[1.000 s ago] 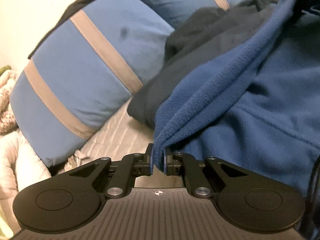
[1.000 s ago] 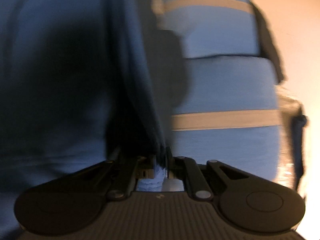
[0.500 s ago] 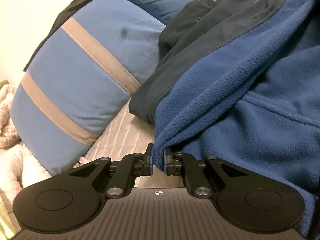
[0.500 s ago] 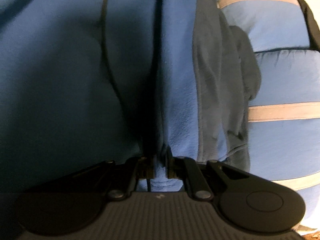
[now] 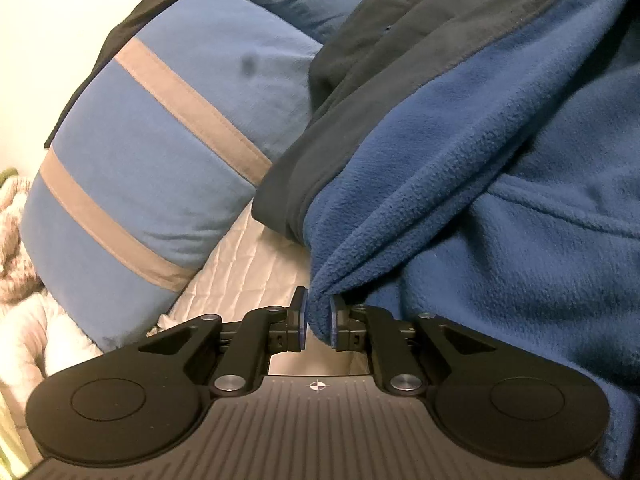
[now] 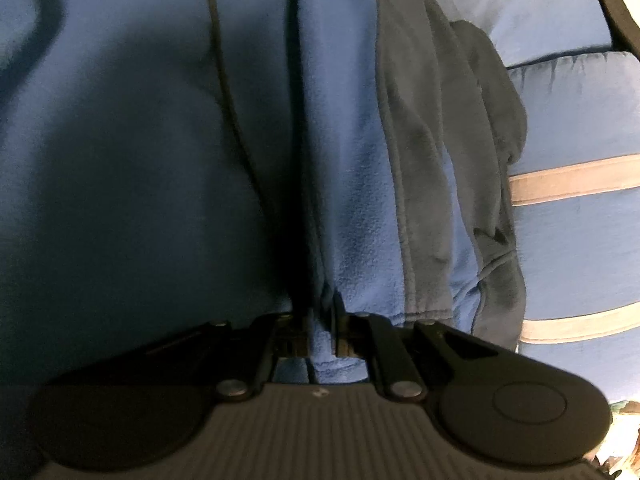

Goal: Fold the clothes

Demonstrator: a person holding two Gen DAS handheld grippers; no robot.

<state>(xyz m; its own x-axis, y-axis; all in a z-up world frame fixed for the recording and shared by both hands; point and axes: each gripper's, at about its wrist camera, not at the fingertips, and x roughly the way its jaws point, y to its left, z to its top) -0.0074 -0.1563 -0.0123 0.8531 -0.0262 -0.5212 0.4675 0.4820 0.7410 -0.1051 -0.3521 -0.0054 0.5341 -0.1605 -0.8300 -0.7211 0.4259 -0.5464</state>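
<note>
**Fleece garment held at two points above the bed**

Landmark: the striped blue pillow point(image 5: 160, 152), propped at the head of the bed.

Left of the pillow, in the left wrist view, a pale knitted blanket point(image 5: 16, 208) lies bunched at the frame's edge and plays no part in the work. Below the pillow's lower corner, a strip of quilted grey bedcover point(image 5: 244, 280) is exposed.

To the right of the pillow, the blue fleece garment point(image 5: 480, 200) hangs in long folds, its dark grey panel point(image 5: 400, 64) lying against the pillow's right side. The left gripper point(image 5: 317, 326) holds a bunched fold of fleece just right of the pillow's lower corner. Its jaws are opening slightly at this moment, though the fleece sits between the fingers point(image 5: 299, 326) and both pads appear to be in contact with it. The folds run taut from this point, which suggests that the cloth is being carried here to keep an edge straight.

In the right wrist view the pillow point(image 6: 572, 128) sits at the far right, so the garment point(image 6: 352, 160) lies to its left, with the grey panel point(image 6: 432, 152) between blue fleece and pillow. The right gripper point(image 6: 320, 332) is clamped shut on a thin edge of fleece, in deep shadow.

Assessment: the two holds are likely meant to spread the garment for laying flat on the bedcover. No fold is yet made. A slackening left hold risks dropping that edge.
</note>
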